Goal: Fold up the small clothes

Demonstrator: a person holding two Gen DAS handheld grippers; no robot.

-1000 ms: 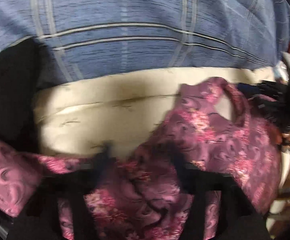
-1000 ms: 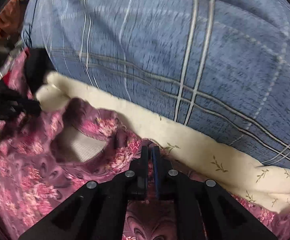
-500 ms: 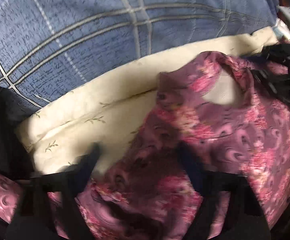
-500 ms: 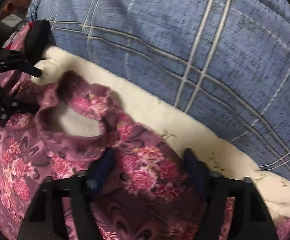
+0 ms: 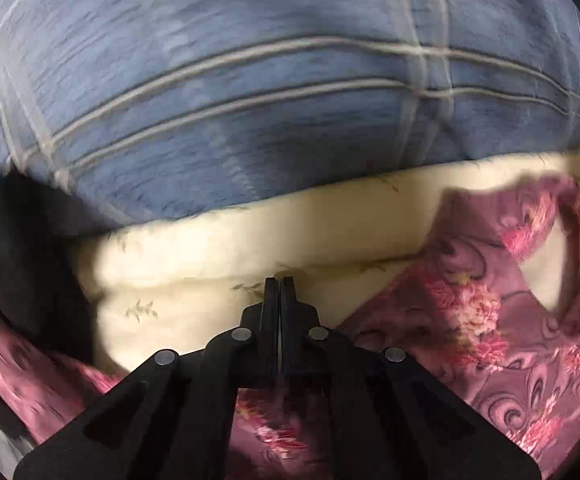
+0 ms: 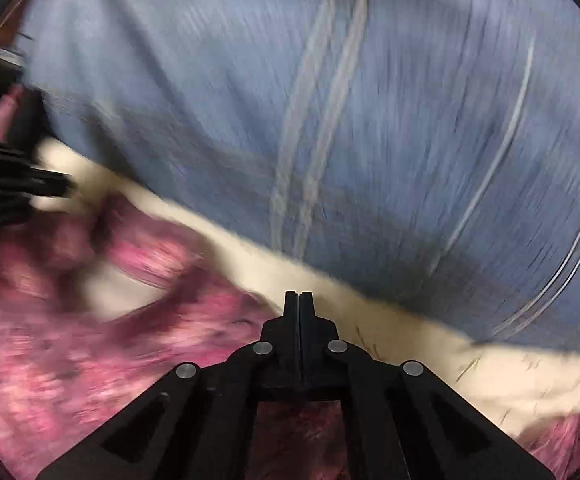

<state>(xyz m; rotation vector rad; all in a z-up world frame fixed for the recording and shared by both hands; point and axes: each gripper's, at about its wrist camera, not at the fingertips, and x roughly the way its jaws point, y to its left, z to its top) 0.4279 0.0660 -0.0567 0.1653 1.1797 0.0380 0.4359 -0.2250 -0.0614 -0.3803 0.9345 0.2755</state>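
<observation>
Blue plaid bedding (image 5: 249, 92) fills the whole back of both views, with a cream sheet with little leaf sprigs (image 5: 217, 264) running along in front of it, so this is happening on a bed, not a desk.

The thing being folded is a small maroon top with pink flowers (image 5: 490, 320). It's lying on the cream sheet, spread toward the near edge of the bed, neck opening (image 5: 550, 276) up toward the plaid bedding. Some more pink patterned fabric (image 5: 21, 368) and a dark bundle (image 5: 25, 264) sit off at the left side; can't tell if that's part of the same piece.

Left hand-held gripper (image 5: 278, 282): fingers pressed together, tips poking out over the cream sheet just past the top's edge. Fabric shows right below the fingers, but I honestly can't tell if any of it is pinched between them. Right hand-held gripper (image 6: 298, 296): same deal, fingers closed flat against each other, tips at the spot where the top meets the sheet, maroon cloth visible underneath. That view is badly smeared, so whether it's clamped on cloth isn't readable. The left gripper is also visible there at the far left (image 6: 49, 186).

Progress-wise, I'd say it's early. The top looks mostly laid out flat and I can't make out a clean fold line anywhere. My guess is this is the pinch-the-shoulders stage, with pretty much all the actual folding left to do.
</observation>
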